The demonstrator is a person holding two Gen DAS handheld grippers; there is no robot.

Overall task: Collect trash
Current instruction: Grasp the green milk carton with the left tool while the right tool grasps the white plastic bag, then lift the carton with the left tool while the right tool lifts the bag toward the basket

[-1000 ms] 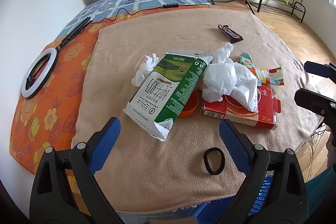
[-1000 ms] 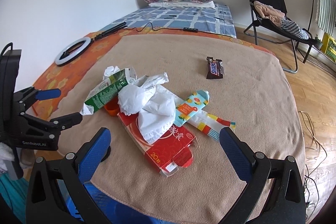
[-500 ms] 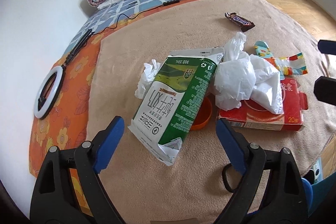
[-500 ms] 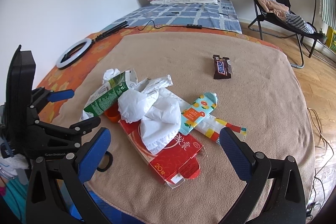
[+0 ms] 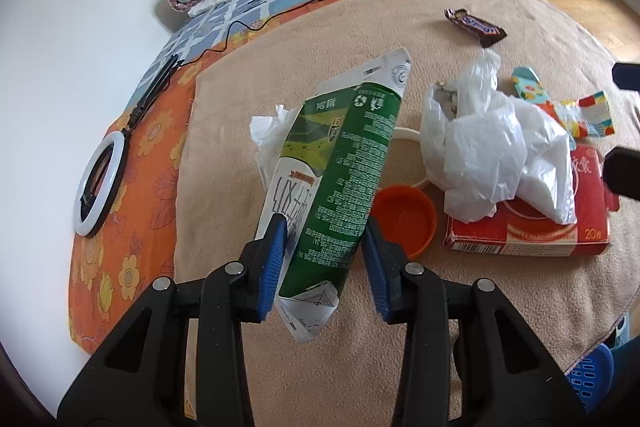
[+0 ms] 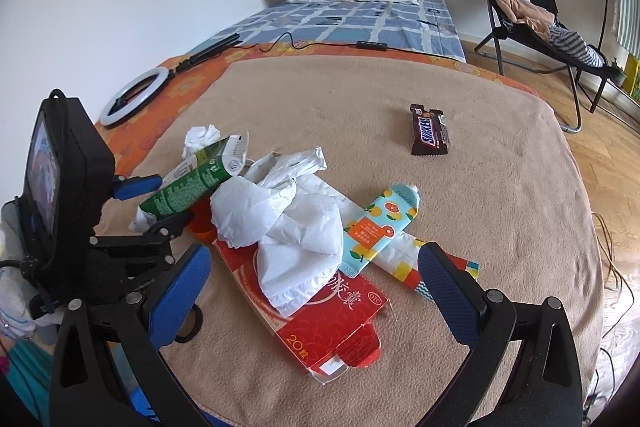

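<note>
Beige blanket [image 5: 360, 367]: orange lid [image 5: 404, 217] beside clamped carton [image 5: 340, 179].

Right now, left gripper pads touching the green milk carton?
Touching. The left wrist view shows the left gripper with both blue pads pressed against the sides of the green milk carton, no gap either side.

A printed paper carton [image 5: 340, 163], green and white with a slight sheen, is showing creases at lower centre. Beside it a crinkled white plastic bag [image 5: 488, 143] is catching light, and an orange plastic lid [image 5: 404, 219] is looking smooth. The tan blanket [image 5: 440, 307] is looking matt and fuzzy. The red cardboard box [image 6: 340, 315] is shining glossy.
</note>
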